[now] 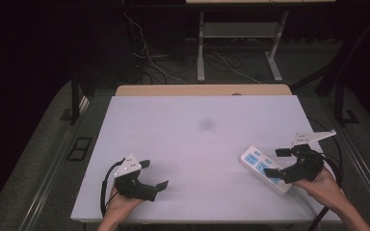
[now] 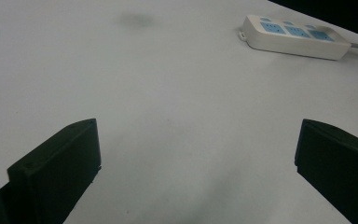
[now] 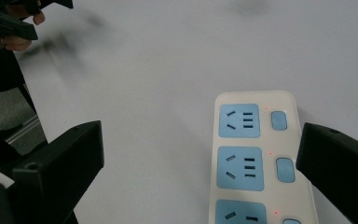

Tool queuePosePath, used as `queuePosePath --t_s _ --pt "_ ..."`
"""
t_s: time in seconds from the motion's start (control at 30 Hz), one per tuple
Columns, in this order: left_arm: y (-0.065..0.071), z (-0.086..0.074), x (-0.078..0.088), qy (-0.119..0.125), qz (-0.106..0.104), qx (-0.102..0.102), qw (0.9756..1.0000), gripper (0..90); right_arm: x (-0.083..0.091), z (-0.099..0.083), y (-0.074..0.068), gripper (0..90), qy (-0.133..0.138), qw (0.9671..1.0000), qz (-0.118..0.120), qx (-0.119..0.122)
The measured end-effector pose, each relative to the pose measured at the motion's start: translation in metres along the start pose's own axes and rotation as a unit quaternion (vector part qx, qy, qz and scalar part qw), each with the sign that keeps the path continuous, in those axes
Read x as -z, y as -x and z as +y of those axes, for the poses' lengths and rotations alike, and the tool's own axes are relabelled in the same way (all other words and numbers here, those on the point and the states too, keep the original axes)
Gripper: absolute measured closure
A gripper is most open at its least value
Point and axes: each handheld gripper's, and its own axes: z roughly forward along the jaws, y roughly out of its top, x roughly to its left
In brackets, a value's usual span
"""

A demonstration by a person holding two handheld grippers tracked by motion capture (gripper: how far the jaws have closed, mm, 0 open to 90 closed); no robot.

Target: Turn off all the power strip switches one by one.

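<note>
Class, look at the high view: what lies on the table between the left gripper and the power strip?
Nothing: between the left gripper and the power strip the white table is bare, as the high view and left gripper view show.

Power strip (image 3: 254, 158) near end — cut off by bottom edge.

White table (image 1: 173, 144) bearing power strip (image 1: 264, 168).
</note>
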Motion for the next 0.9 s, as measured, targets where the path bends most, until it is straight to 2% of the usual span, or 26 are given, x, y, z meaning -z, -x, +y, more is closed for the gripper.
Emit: queuePosePath --t_s 0.23,0.27,0.37,0.4,0.43,0.47,0.5,0.53,0.57,0.6,0.63,0.67,0.77,0.8,0.9 --pt "0.000 0.000 0.000 -0.003 0.000 -0.002 1.0000 0.0 -0.001 0.002 0.004 0.7 -0.031 0.9995 -0.005 0.009" --pt "0.000 0.000 -0.001 -0.003 0.000 -0.002 1.0000 0.0 -0.001 0.002 0.006 4.8 -0.042 0.9990 -0.007 0.013" --pt "0.000 0.000 -0.001 -0.003 0.000 -0.003 1.0000 0.0 0.000 0.002 0.009 6.2 -0.052 0.9985 -0.003 0.016" --pt "0.000 0.000 -0.001 -0.003 0.000 -0.003 1.0000 0.0 0.000 0.003 0.012 7.2 -0.068 0.9975 -0.011 0.019" --pt "0.000 0.000 0.000 -0.003 0.000 -0.003 1.0000 0.0 0.000 0.003 0.012 7.2 -0.068 0.9975 -0.011 0.019" --pt "0.000 0.000 -0.001 -0.003 0.000 -0.003 1.0000 0.0 0.003 0.003 0.015 16.1 -0.083 0.9959 -0.021 0.032" --pt "0.000 0.000 -0.001 -0.004 0.000 -0.003 1.0000 0.0 0.003 0.003 0.015 16.1 -0.083 0.9959 -0.021 0.032" --pt "0.000 0.000 -0.001 -0.003 0.000 -0.002 1.0000 0.0 0.006 0.004 0.017 16.9 -0.102 0.9929 -0.040 0.047" --pt "0.000 0.000 -0.001 -0.003 0.000 -0.002 1.0000 0.0 0.006 0.004 0.017 16.9 -0.102 0.9929 -0.040 0.047" --pt "0.001 0.000 -0.001 -0.004 -0.001 -0.003 1.0000 0.0 0.009 0.003 0.022 27.1 -0.119 0.9909 -0.041 0.048" --pt "0.001 0.000 -0.001 -0.004 -0.001 -0.003 1.0000 0.0 0.009 0.003 0.022 27.1 -0.119 0.9909 -0.041 0.048" --pt "0.001 0.000 -0.002 -0.006 -0.001 -0.004 1.0000 0.0 0.013 0.001 0.027 29.5 -0.130 0.9894 -0.045 0.047" --pt "0.001 0.000 -0.002 -0.006 -0.001 -0.004 1.0000 0.0 0.017 -0.001 0.031 32.9 -0.136 0.9885 -0.049 0.045" --pt "0.001 0.000 -0.003 -0.007 -0.001 -0.004 1.0000 0.0 0.020 -0.003 0.035 36.9 -0.134 0.9889 -0.050 0.040" --pt "0.002 0.000 -0.004 -0.008 0.000 -0.005 1.0000 0.0 0.024 -0.005 0.038 39.9 -0.127 0.9900 -0.050 0.036"
